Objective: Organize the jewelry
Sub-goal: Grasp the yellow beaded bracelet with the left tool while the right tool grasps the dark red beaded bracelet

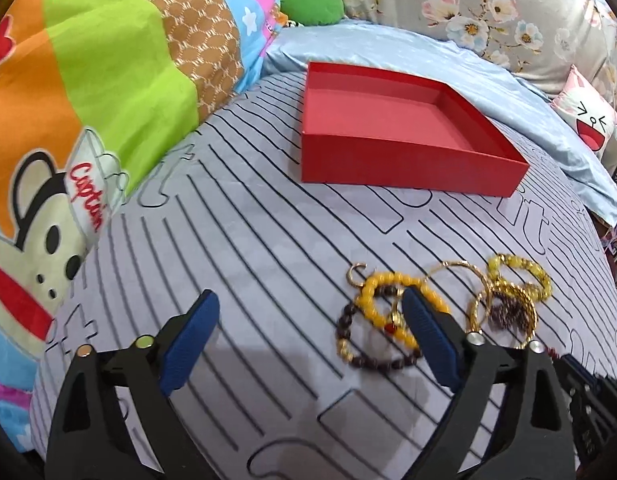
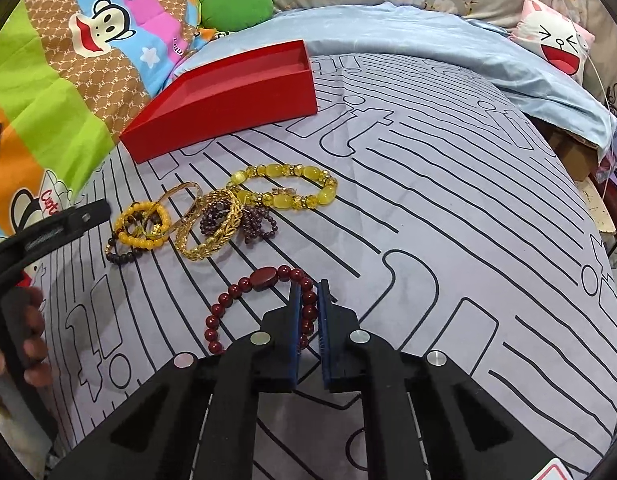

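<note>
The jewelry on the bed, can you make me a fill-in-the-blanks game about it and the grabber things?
1. The right gripper is shut on the dark ____ bead bracelet.
2. The red box on the striped bedsheet has ____ inside it.
3. The left gripper is ____, with one of its fingers over the yellow bead bracelet.
4. The gold bangle lies ____ the box.

Missing words: red; nothing; open; outside
</note>
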`<state>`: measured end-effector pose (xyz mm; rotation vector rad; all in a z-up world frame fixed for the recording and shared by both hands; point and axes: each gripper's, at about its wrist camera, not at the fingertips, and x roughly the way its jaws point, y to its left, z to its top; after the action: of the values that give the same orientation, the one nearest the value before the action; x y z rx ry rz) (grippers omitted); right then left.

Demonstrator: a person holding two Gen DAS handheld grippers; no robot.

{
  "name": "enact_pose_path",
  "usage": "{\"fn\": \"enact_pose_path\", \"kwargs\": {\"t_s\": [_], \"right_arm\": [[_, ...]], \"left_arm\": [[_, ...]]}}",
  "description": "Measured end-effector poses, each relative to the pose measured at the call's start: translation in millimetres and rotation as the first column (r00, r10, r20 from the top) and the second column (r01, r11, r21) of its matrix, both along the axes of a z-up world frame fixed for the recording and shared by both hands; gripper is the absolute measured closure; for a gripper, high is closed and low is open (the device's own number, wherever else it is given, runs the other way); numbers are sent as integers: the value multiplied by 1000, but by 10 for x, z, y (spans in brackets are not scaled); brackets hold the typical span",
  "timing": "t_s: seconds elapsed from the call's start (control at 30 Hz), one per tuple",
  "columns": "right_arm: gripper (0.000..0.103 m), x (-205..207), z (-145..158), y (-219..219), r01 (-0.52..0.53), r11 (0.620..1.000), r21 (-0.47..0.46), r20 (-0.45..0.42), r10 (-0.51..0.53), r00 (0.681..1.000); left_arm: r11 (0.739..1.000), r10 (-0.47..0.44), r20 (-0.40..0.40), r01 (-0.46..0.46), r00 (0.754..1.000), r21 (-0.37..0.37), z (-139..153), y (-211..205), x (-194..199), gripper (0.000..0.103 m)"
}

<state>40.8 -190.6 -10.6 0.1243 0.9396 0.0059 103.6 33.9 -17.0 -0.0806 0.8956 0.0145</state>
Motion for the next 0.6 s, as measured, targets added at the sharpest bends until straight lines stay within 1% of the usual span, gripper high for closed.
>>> {"fn": "enact_pose_path", "kwargs": {"t_s": [0.07, 0.2, 0.3, 0.37, 0.47, 0.5, 0.57, 0.6], "right_arm": [[95, 14, 5, 17, -3, 1000, 4, 2, 3, 1000], [95, 36, 4, 24, -5, 1000, 9, 0, 5, 1000], [95, 44, 2, 20, -2, 1000, 10, -1, 2, 1000], [95, 52, -6, 22, -1, 1000, 11, -3, 1, 1000], [95, 69, -22, 39, -4, 1000, 13, -8, 4, 1000], [95, 72, -25, 42, -5, 1000, 13, -10, 5, 1000], [95, 69, -27, 43, -6, 1000, 14, -10, 6, 1000], [95, 69, -27, 42, -6, 1000, 14, -10, 6, 1000]], "left_arm": [[1000, -16, -17, 16, 1000, -19, -50, -18, 83, 30], [998, -45, -49, 42, 998, -48, -148, -64, 174, 44], [997, -65, -45, 63, 997, -50, -156, -112, 168, 56], [994, -89, -43, 86, 995, -66, -149, -146, 161, 70], [991, -110, -42, 106, 993, -85, -140, -184, 145, 84], [990, -115, -39, 111, 993, -86, -137, -205, 136, 87], [989, -122, -32, 119, 992, -85, -123, -232, 119, 95], [989, -120, -28, 117, 992, -88, -110, -234, 106, 96]]}}
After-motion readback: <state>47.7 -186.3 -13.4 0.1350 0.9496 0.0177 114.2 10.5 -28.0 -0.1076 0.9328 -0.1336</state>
